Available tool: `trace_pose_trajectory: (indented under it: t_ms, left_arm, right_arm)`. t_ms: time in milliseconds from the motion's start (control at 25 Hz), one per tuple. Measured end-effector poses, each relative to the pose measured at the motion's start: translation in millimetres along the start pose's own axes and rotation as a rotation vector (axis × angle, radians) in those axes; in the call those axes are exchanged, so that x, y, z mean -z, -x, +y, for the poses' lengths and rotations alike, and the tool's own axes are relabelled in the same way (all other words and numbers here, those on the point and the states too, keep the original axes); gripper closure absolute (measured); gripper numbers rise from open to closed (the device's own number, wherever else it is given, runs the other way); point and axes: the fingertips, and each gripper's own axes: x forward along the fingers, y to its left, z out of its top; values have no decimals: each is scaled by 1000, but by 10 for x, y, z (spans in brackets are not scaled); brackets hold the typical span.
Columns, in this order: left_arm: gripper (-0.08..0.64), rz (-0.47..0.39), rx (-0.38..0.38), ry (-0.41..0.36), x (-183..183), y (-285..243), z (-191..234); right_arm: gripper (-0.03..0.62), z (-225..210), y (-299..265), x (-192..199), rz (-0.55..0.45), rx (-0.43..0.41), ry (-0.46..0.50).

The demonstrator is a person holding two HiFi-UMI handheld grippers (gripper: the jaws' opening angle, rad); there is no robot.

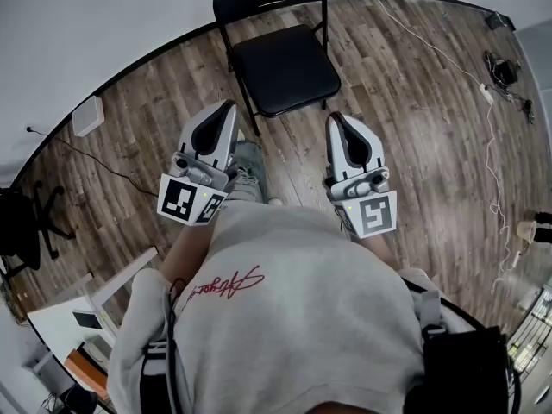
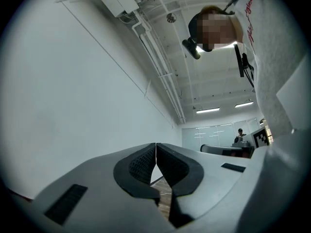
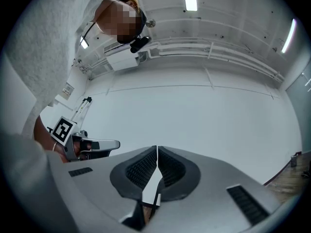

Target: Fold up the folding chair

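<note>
A black folding chair (image 1: 280,54) stands unfolded on the wood floor, its back toward the white wall, in the head view's upper middle. My left gripper (image 1: 226,109) hangs just left of the chair's front leg, apart from it, jaws shut with nothing between them. My right gripper (image 1: 335,119) is near the seat's front right corner, also shut and empty. In the left gripper view the left gripper (image 2: 156,145) points at the white wall and ceiling with its tips together. The right gripper view has the right gripper (image 3: 157,149) closed, aimed at the wall. The chair is in neither gripper view.
A white box (image 1: 88,116) lies on the floor by the wall at left. Cables (image 1: 483,93) run along the right side of the floor. A black office chair (image 1: 26,222) stands at far left, and a white desk (image 1: 86,304) sits at lower left. A person's legs (image 1: 250,175) stand between the grippers.
</note>
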Motion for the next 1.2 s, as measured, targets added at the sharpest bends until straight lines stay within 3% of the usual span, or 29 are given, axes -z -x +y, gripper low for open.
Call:
trace_pose_trajectory:
  t_ms: [320,680,800,1040,1080,1160,1200]
  left_arm:
    - [541,12,54,8,182,-639,830]
    - [541,149,190,63,498,-1658,1777]
    - [541,175,214,78,603,-1833,1962]
    - [540,200,210,141,816,-2027,2142]
    - [540,209,214,152,865,-2029,2149]
    - [536,241,224,167,1011,-2016,2176]
    - [503,264,224,173,1114,-2003,2205]
  right_arm:
    - [574,-288,-835,352,16,51,9]
    - [574,-618,-2181,781,84,142,-34]
    - [574,-699,-2387,952,125,192,-56]
    - [572,-830,-2535,1347,240,200,-138]
    - [553,-860,-2527,1416,252,213,-159]
    - [398,-925,-2500,1598,272,242,-235]
    - [393,-966,-2462,1723,281,266,-291]
